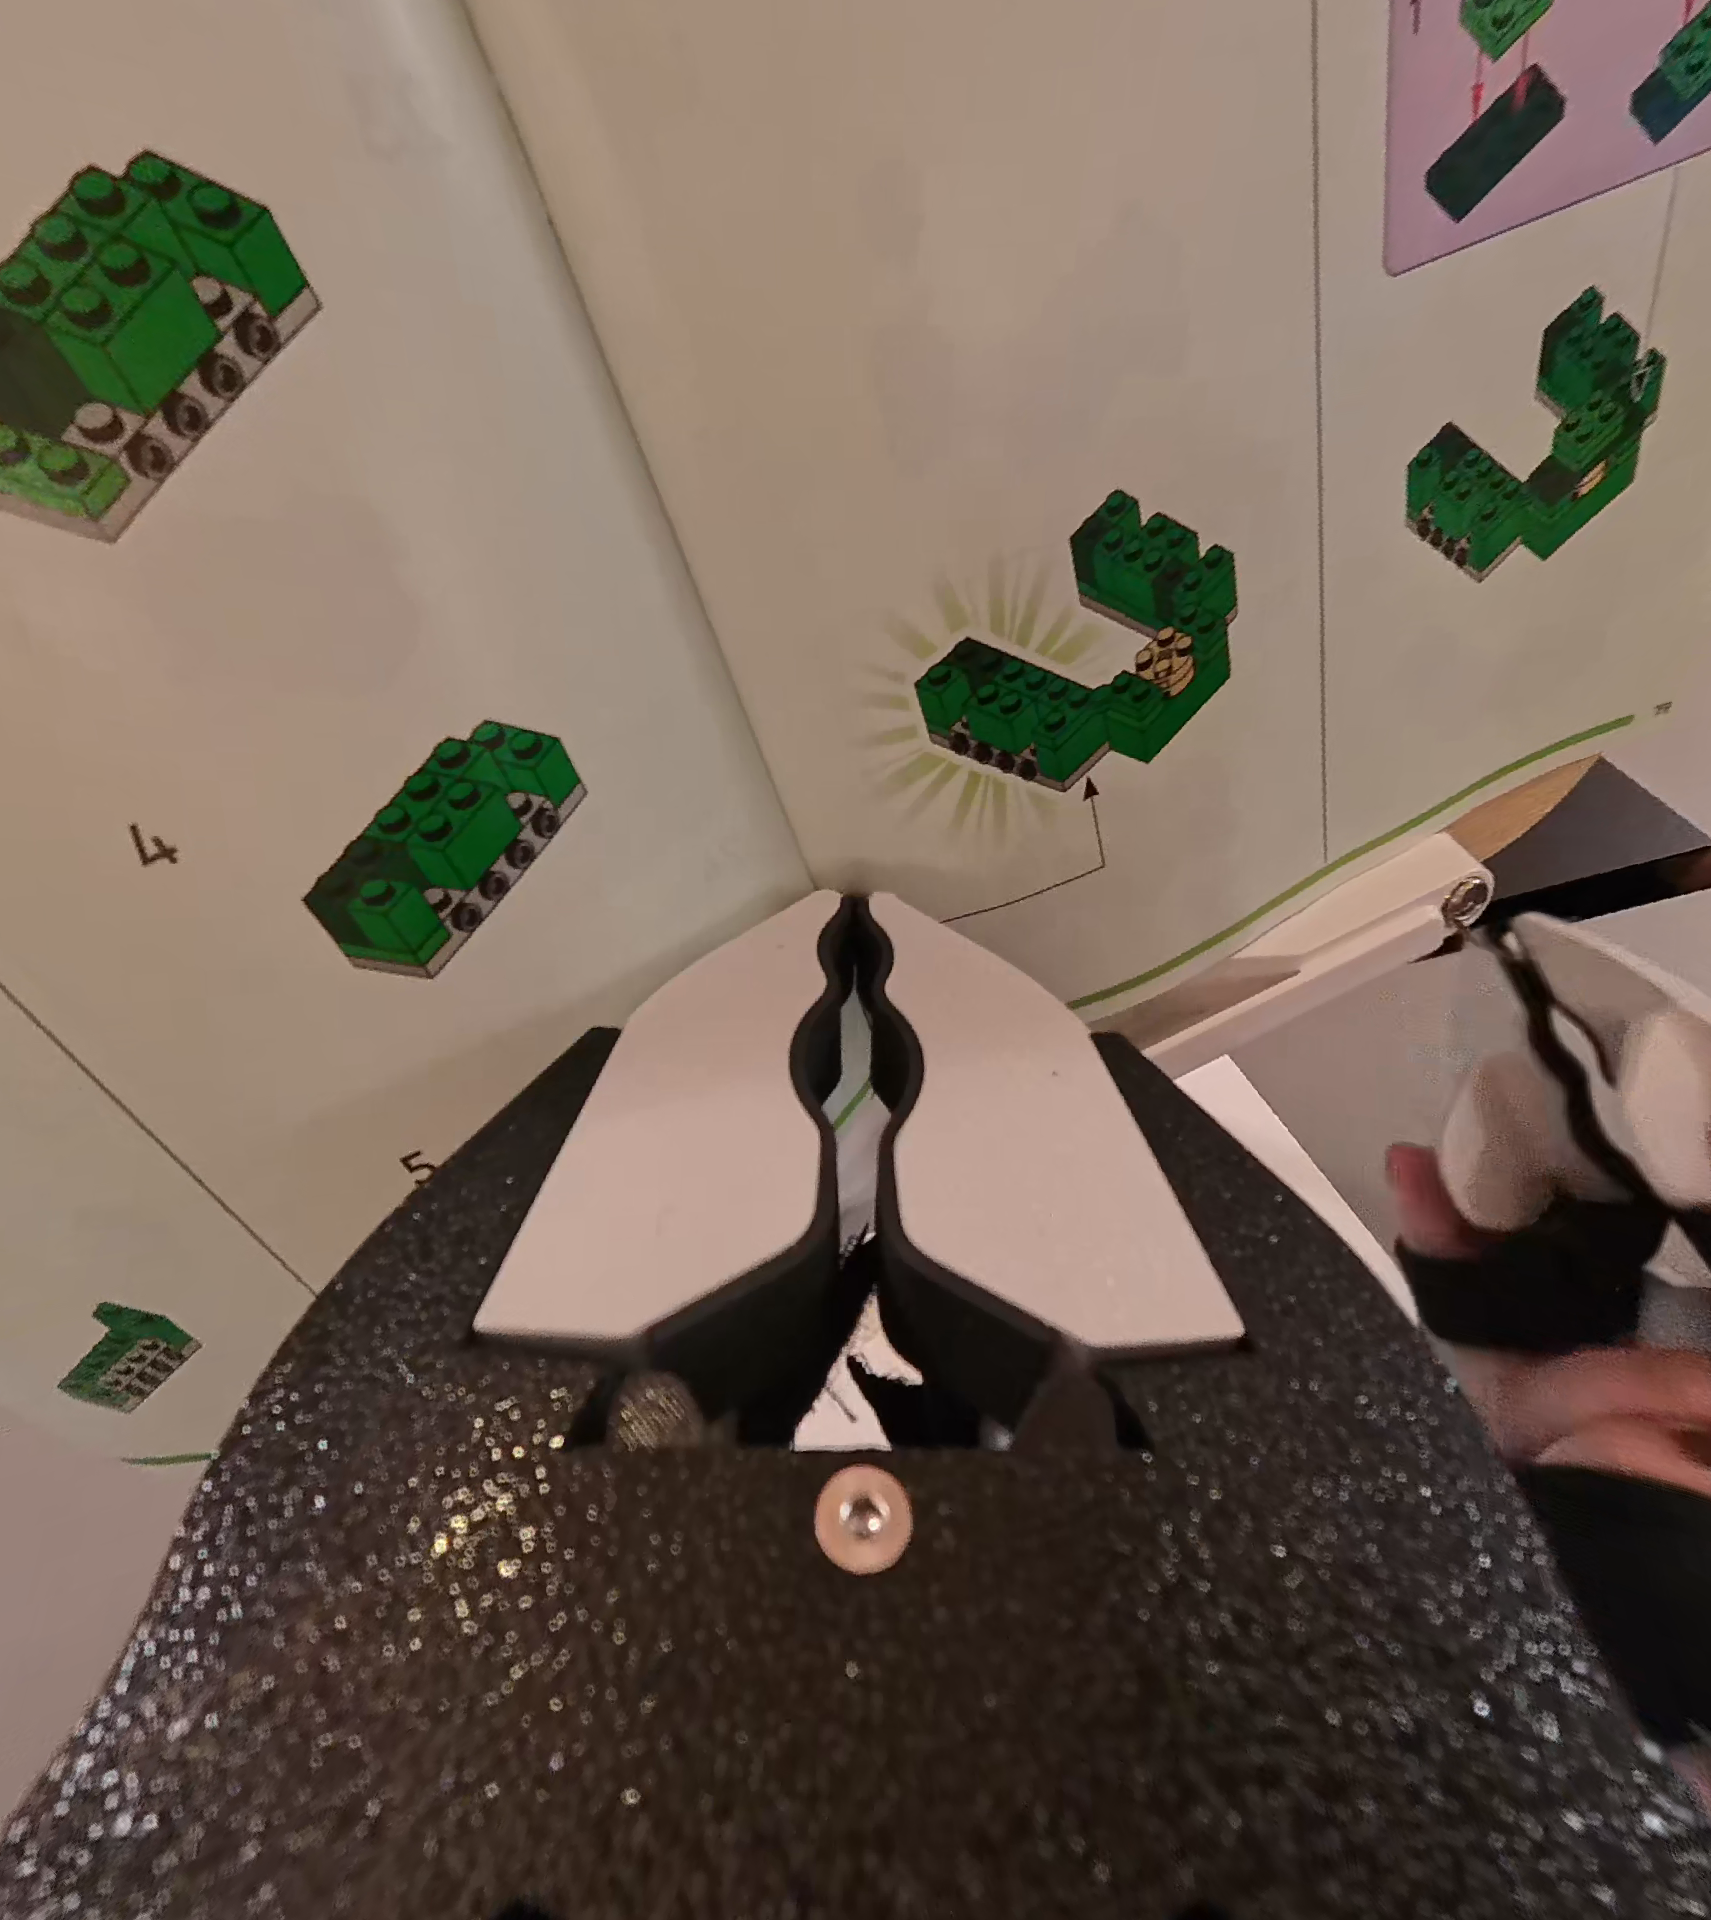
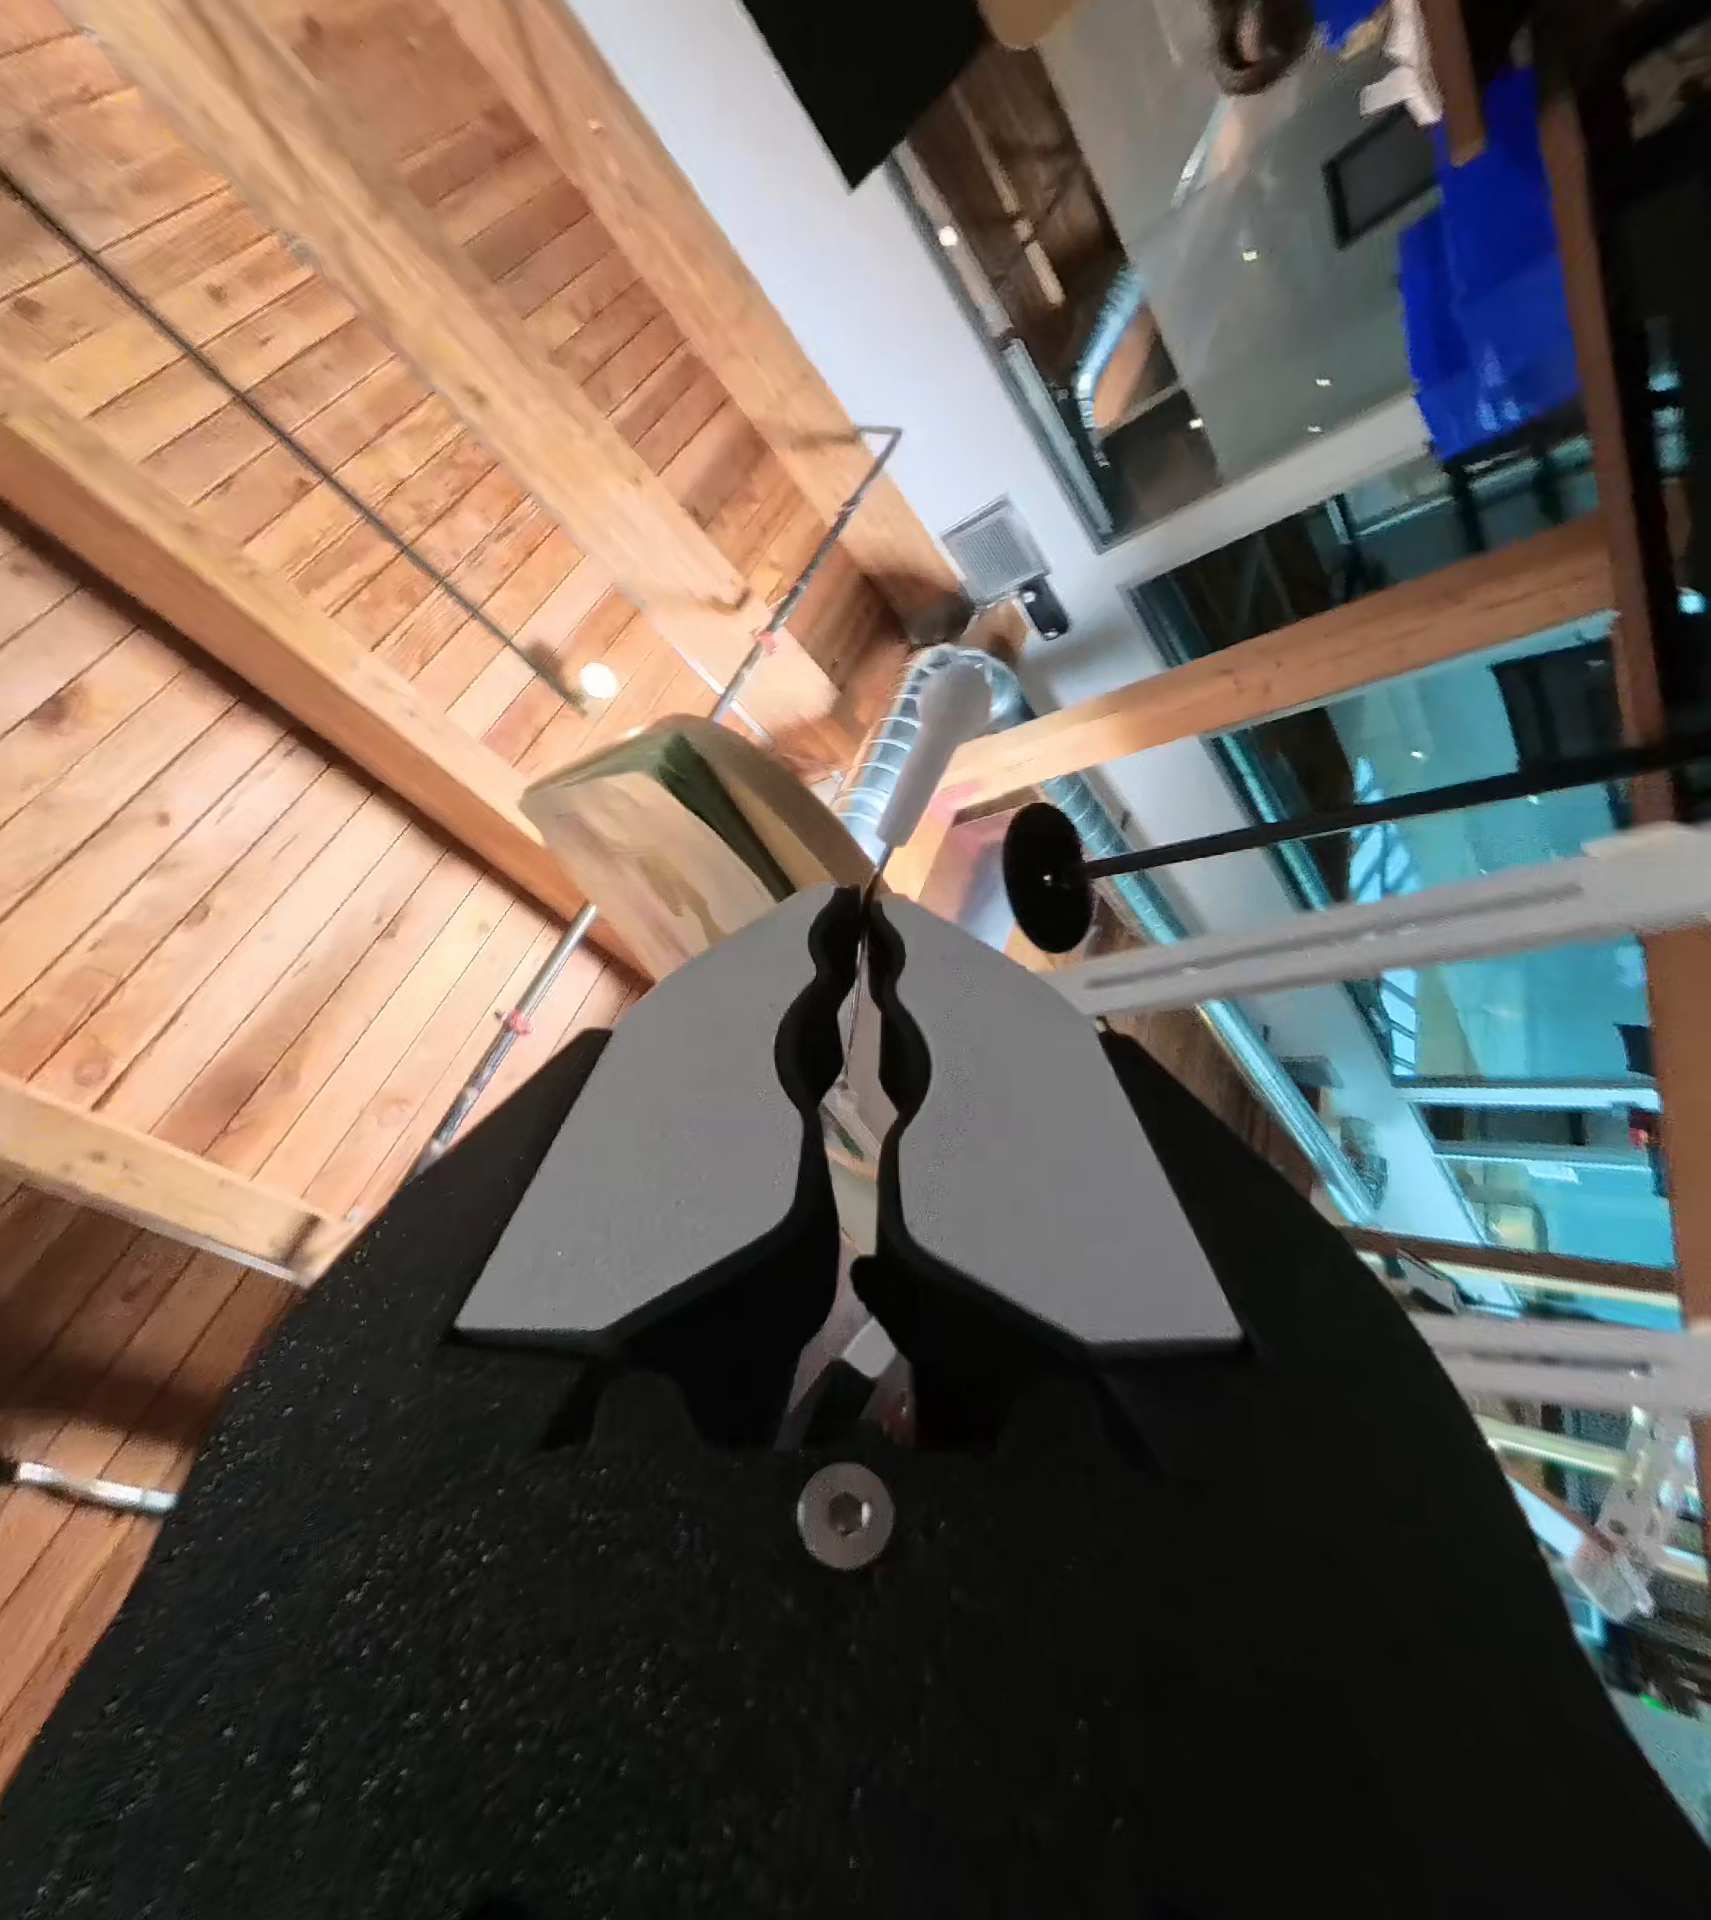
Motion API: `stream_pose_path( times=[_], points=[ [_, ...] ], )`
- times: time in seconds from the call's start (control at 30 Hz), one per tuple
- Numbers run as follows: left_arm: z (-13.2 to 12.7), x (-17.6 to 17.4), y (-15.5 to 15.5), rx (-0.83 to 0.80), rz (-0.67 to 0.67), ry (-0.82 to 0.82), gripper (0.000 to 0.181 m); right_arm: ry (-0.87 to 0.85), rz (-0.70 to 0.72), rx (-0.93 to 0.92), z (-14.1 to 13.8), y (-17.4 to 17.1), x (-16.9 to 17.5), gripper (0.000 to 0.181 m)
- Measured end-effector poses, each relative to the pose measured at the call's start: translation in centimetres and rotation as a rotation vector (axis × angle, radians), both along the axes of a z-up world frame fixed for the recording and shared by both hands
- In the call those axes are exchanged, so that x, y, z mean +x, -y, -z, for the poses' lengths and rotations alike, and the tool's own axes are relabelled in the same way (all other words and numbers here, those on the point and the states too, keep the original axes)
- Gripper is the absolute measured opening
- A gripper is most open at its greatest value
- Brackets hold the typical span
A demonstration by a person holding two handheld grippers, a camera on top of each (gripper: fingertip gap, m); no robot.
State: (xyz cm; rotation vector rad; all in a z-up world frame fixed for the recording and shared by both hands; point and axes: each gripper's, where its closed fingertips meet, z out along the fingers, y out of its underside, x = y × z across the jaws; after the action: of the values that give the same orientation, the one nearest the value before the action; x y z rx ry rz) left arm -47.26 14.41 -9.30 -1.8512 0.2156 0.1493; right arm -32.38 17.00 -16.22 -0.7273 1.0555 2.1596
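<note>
My left gripper has its jaws clamped on the lower edge of the open instruction booklet, beside its centre fold. My right gripper, jaws closed, pinches the booklet's page edge-on at the bottom right. I'd keep both grips firm and level.

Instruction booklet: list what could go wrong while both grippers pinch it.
1. The left gripper and right gripper each pinch only a thin edge of the instruction booklet; pulling apart could tear a page.
2. Such shallow grips may slip, dropping it.
</note>
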Motion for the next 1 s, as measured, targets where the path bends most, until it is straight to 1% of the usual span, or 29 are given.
stream_pose_path(
  times=[0.07, 0.1, 0.27, 0.4, 0.53, 0.63, 0.77, 0.93, 0.97, 1.0],
  points=[
    [0.0, 0.0, 0.0, 0.004, -0.002, -0.004, 0.000, 0.019, 0.042, 0.070, -0.8, -0.3, 0.7, 0.000],
    [0.0, 0.0, 0.0, 0.005, -0.004, -0.006, 0.000, 0.059, 0.068, 0.107, -1.3, -0.4, 1.0, 0.000],
    [0.0, 0.0, 0.0, -0.027, -0.021, -0.010, 0.000, 0.423, 0.244, 0.313, -3.8, 0.0, 1.6, 0.000],
    [0.3, -0.1, -0.1, -0.052, -0.025, 0.014, 0.000, 0.575, 0.315, 0.497, -5.7, 1.0, 1.1, 0.000],
    [0.3, -0.1, -0.2, -0.037, -0.018, 0.020, 0.000, 0.727, 0.362, 0.610, -6.2, 1.5, 0.8, 0.000],
    [0.3, -0.1, -0.1, -0.028, -0.008, 0.027, 0.000, 0.835, 0.378, 0.658, -6.1, 1.5, 0.7, 0.001],
    [0.3, -0.2, -0.2, -0.021, -0.012, 0.033, 0.000, 0.980, 0.429, 0.667, -6.4, 1.4, 0.6, 0.003],
    [0.3, -0.2, -0.1, -0.015, -0.006, 0.053, 0.000, 1.017, 0.424, 0.690, -6.9, 1.4, 0.7, 0.007],
    [0.3, -0.2, -0.1, -0.015, -0.006, 0.057, 0.000, 1.034, 0.427, 0.690, -6.8, 1.4, 0.7, 0.007],
    [0.3, -0.2, -0.1, -0.016, -0.007, 0.055, 0.000, 1.048, 0.426, 0.681, -6.7, 1.4, 0.8, 0.003]
  ],
)
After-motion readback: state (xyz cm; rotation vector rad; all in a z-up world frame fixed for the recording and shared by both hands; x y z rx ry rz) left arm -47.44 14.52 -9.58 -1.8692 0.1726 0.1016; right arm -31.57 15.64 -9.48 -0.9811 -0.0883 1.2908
